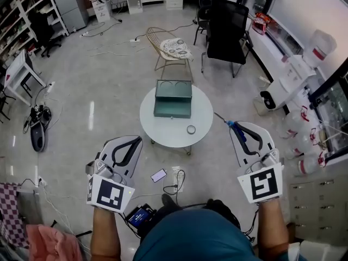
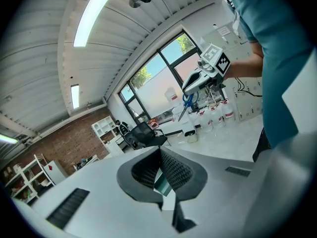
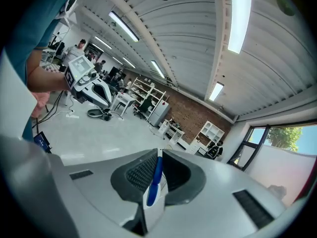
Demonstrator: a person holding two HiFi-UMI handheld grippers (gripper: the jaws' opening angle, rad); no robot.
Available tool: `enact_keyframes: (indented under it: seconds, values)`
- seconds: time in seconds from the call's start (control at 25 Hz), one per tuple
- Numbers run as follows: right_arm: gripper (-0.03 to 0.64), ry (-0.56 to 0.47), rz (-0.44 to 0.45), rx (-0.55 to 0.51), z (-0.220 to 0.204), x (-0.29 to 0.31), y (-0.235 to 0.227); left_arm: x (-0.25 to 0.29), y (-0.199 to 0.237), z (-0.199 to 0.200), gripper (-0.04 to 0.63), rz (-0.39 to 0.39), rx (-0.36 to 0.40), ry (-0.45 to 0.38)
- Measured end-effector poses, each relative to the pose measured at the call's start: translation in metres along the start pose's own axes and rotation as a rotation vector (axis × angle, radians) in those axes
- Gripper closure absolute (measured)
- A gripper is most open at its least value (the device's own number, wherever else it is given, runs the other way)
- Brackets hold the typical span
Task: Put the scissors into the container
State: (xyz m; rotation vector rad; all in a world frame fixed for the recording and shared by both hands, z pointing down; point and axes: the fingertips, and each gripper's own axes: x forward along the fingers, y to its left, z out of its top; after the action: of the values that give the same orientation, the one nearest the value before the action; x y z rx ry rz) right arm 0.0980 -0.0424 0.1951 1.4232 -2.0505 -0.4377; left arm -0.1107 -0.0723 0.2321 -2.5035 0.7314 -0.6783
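Note:
A green container (image 1: pixel 173 98) sits open-topped on the round white table (image 1: pixel 202 123). The scissors (image 1: pixel 232 126) have blue handles and thin blades pointing up and left, off the table's right edge. My right gripper (image 1: pixel 240 128) is shut on them; in the right gripper view the blue handle (image 3: pixel 155 178) is pinched between the pads. My left gripper (image 1: pixel 132 140) hangs below the table's left side, shut with nothing in it. The left gripper view shows its pads (image 2: pixel 174 168) meeting, and farther off the right gripper (image 2: pixel 199 78) carrying the scissors (image 2: pixel 186 103).
A roll of tape (image 1: pixel 191 129) lies on the table near its front right. A wire chair with a cushion (image 1: pixel 171 48) and a black office chair (image 1: pixel 227 29) stand behind. A phone (image 1: pixel 159 175) and cables lie on the floor by my feet.

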Motion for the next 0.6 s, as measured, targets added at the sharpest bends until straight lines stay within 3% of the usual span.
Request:
enact_keyframes:
  seconds: [0.36,0.6]
  values:
    - [0.561,0.01,0.004,-0.021,0.024,0.045,0.003,-0.001,0.048,-0.02,0.577,0.033,-0.016,-0.027]
    - [0.561,-0.03,0.054,-0.026,0.026,0.099,-0.007,0.016,0.073,-0.039,0.577,0.075,-0.024,0.026]
